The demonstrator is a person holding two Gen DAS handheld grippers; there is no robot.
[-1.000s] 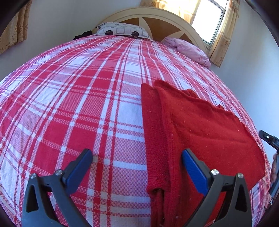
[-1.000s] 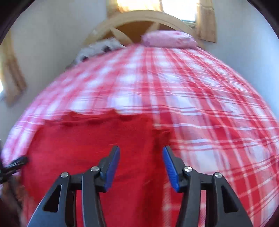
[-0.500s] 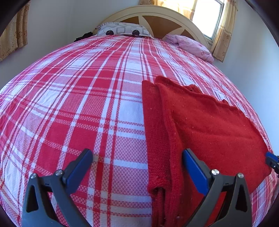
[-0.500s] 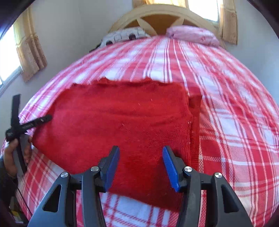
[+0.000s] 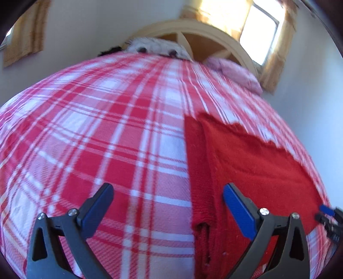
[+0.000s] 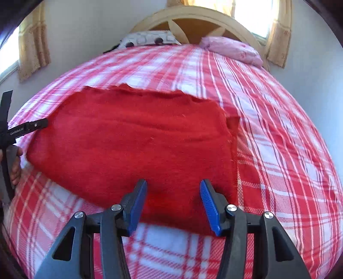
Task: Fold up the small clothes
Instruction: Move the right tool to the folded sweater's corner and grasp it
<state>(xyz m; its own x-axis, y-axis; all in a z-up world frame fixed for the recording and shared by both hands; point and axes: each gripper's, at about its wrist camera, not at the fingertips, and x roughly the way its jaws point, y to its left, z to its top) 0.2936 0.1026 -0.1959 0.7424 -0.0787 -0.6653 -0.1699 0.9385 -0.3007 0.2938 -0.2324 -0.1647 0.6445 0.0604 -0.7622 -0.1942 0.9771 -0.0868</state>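
Observation:
A red knitted garment lies folded flat on the red and white checked bedspread. In the left wrist view the garment fills the lower right, with a narrower folded strip along its left edge. My left gripper hovers open and wide, one finger over the bedspread and the other over the garment. My right gripper hangs open above the garment's near edge, nothing between its pads. The left gripper shows at the garment's left corner, held by a hand. The right gripper peeks in at the garment's right corner.
At the head of the bed lean a patterned pillow and a pink pillow against a curved wooden headboard. Curtained windows and plain walls flank the bed. Bedspread stretches beyond the garment on the far side and the right.
The right gripper has swung left over the garment and come down toward its near edge. The left gripper has shifted and tilted, its view now blurred. Both stayed open.

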